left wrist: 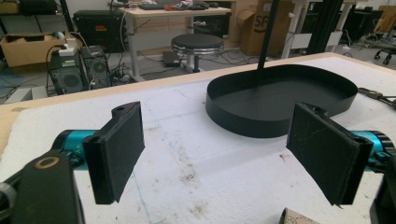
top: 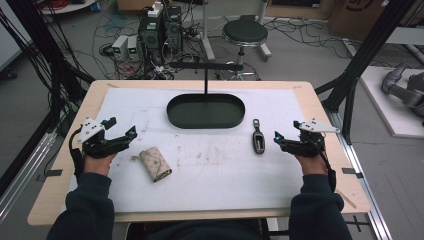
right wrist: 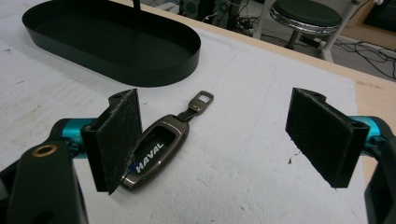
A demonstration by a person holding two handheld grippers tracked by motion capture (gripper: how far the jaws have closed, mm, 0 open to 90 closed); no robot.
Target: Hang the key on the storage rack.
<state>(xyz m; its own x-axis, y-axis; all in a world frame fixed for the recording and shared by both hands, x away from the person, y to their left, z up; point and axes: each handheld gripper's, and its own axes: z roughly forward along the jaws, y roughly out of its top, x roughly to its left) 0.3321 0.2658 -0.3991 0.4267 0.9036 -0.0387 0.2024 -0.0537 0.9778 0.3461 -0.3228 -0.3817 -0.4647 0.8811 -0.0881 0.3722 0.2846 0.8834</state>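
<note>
Car key fob (right wrist: pixel 156 154), dark metal with HAVAL lettering and a strap loop at its far end, lies flat on the white mat (top: pixel 215 170), just in front of the oval black tray (top: pixel 206 111) and off that tray's right end. In your right gripper view the fob sits partly behind one black pad, not pinched by it. Your right gripper (top: pixel 285 138) rests close to the fob on the side away from the tray's middle, jaws spread as wide as they go, nothing held between the 2 pads.

Nearer to you than the tray, toward its left end, a beige patterned key pouch (top: pixel 155 164) lies on the mat, tilted. Your left gripper (top: pixel 121 128) sits just left of that pouch, also fully spread and holding nothing; in your left gripper view its pads (left wrist: pixel 119 149) frame bare, stained mat, with a corner of the pouch at the bottom edge.

Farther out, the tray itself stands with a thin black post (top: pixel 206 80) rising from its back rim. Beyond the tray and past the table edge stands a round black stool (top: pixel 245 34).
</note>
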